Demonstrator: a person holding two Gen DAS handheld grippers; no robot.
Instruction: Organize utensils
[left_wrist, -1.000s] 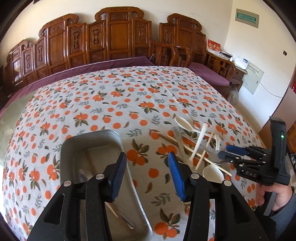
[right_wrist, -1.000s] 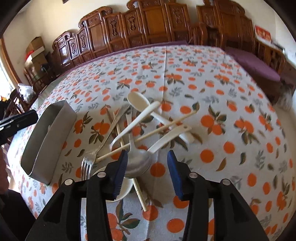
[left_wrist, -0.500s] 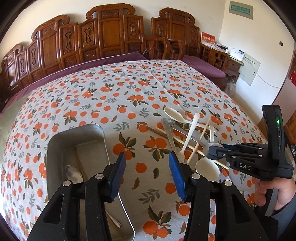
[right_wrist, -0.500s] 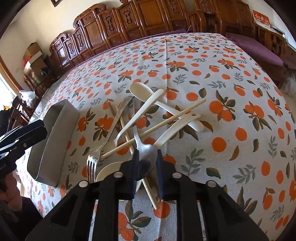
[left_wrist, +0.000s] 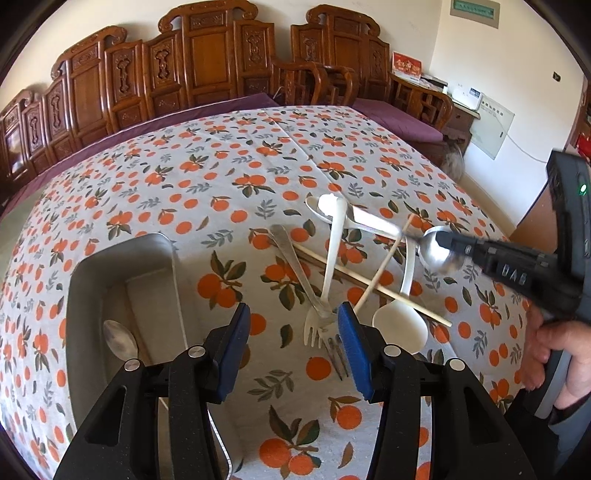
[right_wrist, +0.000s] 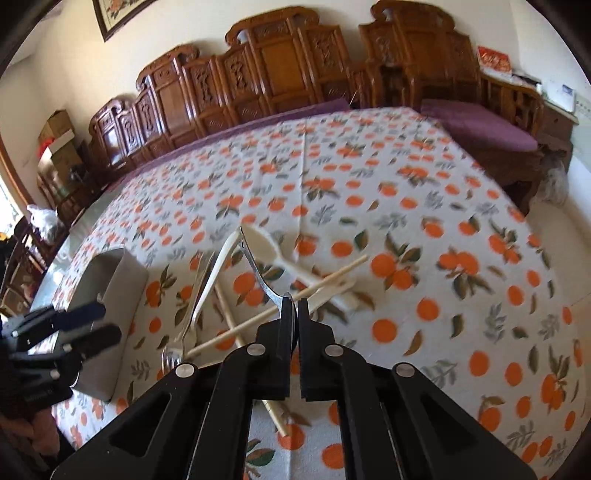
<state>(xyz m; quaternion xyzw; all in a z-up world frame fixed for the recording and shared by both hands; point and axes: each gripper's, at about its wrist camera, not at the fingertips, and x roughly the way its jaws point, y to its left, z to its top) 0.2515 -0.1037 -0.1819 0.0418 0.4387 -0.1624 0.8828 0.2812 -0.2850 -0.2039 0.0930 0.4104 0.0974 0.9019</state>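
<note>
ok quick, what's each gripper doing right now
left gripper: open, empty, above the tablecloth
right gripper: shut on the shiny metal spoon

Metal tray (left_wrist: 122, 258) cut off at bottom edge behind left gripper (left_wrist: 291, 345). Steel spoon (right_wrist: 264, 282) bowl hidden between right gripper (right_wrist: 293, 328) pads; tablecloth (right_wrist: 424, 221) motion-blurred.

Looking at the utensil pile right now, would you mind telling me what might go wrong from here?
1. The right tool pinches the metal spoon by its bowl, so the long handle may swing or slip.
2. That handle may snag the chopsticks.
3. The metal tray is narrow, so the spoon could land on its rim.
</note>
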